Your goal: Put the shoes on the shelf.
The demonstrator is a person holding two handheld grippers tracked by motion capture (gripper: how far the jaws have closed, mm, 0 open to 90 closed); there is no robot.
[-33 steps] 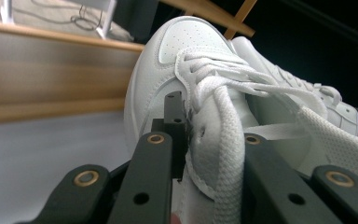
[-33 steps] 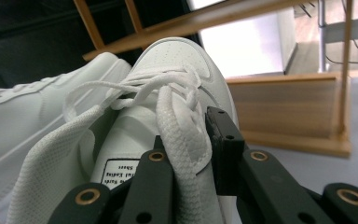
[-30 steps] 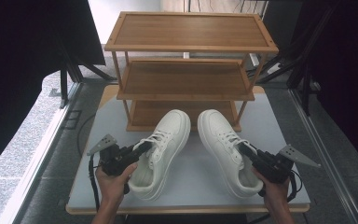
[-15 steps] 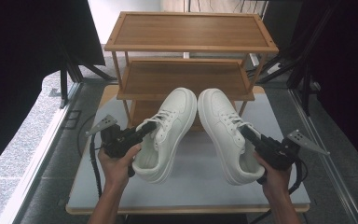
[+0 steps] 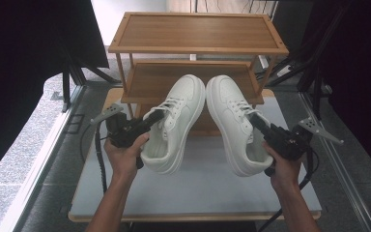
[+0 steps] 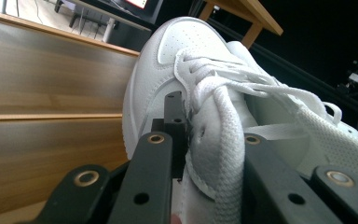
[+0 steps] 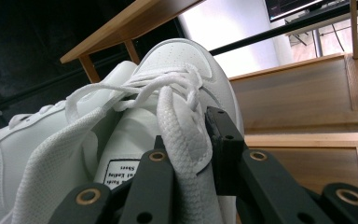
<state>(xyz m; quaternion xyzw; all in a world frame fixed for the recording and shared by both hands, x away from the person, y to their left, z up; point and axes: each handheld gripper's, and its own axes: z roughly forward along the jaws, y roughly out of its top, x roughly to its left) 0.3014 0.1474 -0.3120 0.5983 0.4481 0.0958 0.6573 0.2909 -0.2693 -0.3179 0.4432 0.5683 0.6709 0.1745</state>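
Mid-frame, left tongs [image 5: 155,116] and right tongs [image 5: 254,118] each grip a raised sneaker, left sneaker [image 5: 174,123] and right sneaker [image 5: 234,123]; next likely move: setting both on the rack [image 5: 198,46] above.

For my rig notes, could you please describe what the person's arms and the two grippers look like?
Both forearms are bare, with no sleeves or gloves. The left gripper and right gripper are black, each topped by a grey three-cornered plate and trailing a black cable. Up close, the fingers are flat black bars with brass-ringed screw holes.
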